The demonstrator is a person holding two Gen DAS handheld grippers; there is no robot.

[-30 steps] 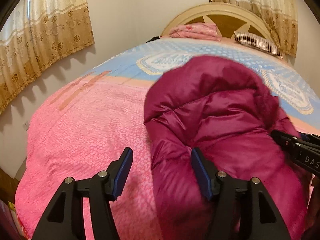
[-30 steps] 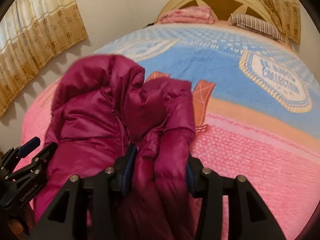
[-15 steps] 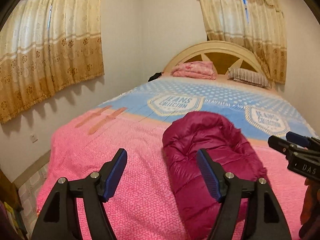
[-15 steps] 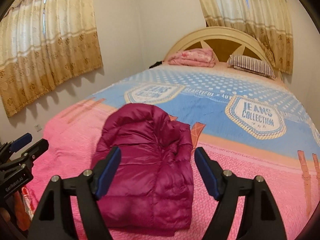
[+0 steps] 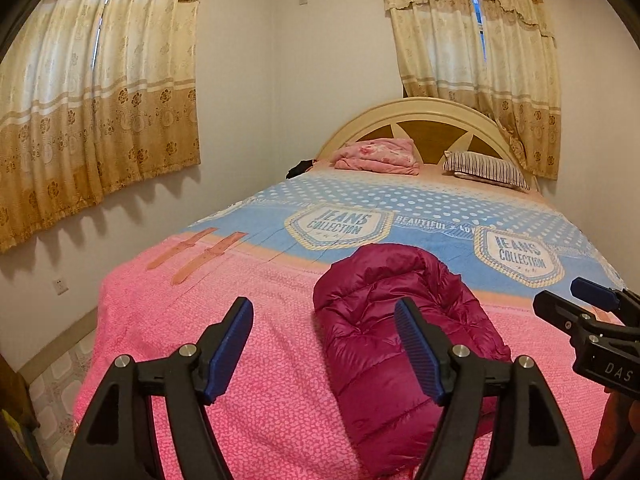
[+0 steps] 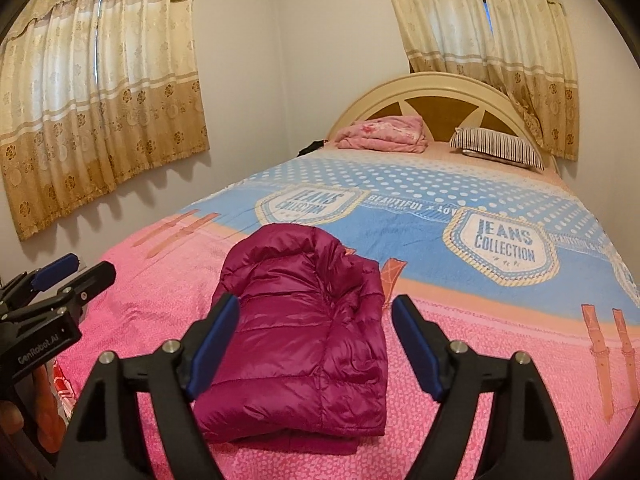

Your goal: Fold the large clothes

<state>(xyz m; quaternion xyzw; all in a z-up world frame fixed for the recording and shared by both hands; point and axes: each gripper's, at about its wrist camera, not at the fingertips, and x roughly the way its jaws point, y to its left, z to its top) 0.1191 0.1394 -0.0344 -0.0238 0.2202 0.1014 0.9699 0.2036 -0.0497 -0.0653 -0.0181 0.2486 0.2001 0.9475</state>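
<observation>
Bed: jacket beyond open tongs.

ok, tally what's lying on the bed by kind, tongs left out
Magenta puffer jacket, folded: 1
Pink folded blanket: 1
Striped pillow: 1
Dark item by the headboard, unclear what: 1
Total: 4

Home bedroom: bed, headboard, pillow, curtains.
</observation>
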